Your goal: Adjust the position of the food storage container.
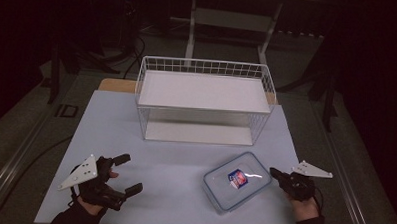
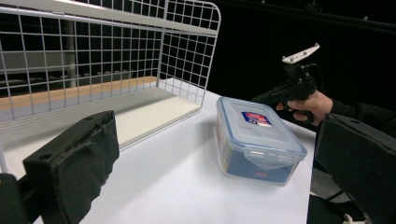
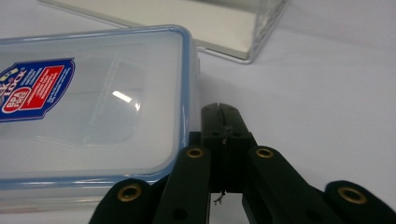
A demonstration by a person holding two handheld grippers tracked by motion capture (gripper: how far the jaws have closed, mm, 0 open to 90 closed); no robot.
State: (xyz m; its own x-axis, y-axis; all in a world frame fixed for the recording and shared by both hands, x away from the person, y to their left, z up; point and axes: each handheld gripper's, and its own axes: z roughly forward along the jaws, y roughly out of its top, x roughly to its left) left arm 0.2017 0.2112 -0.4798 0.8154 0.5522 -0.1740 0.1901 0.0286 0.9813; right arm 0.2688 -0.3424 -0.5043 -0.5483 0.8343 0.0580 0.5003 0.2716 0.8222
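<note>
Clear rectangular plastic container with blue-rimmed lid (red-blue label) lies at five o'clock on the white table; right gripper, jaws together, beside it; left gripper gapes wide.

Three cameras, one counter

The high view looks forward and down from above; the left gripper view faces across, sharing the wire shelf rack and lidded plastic container; the right gripper view sits close against that container.
</note>
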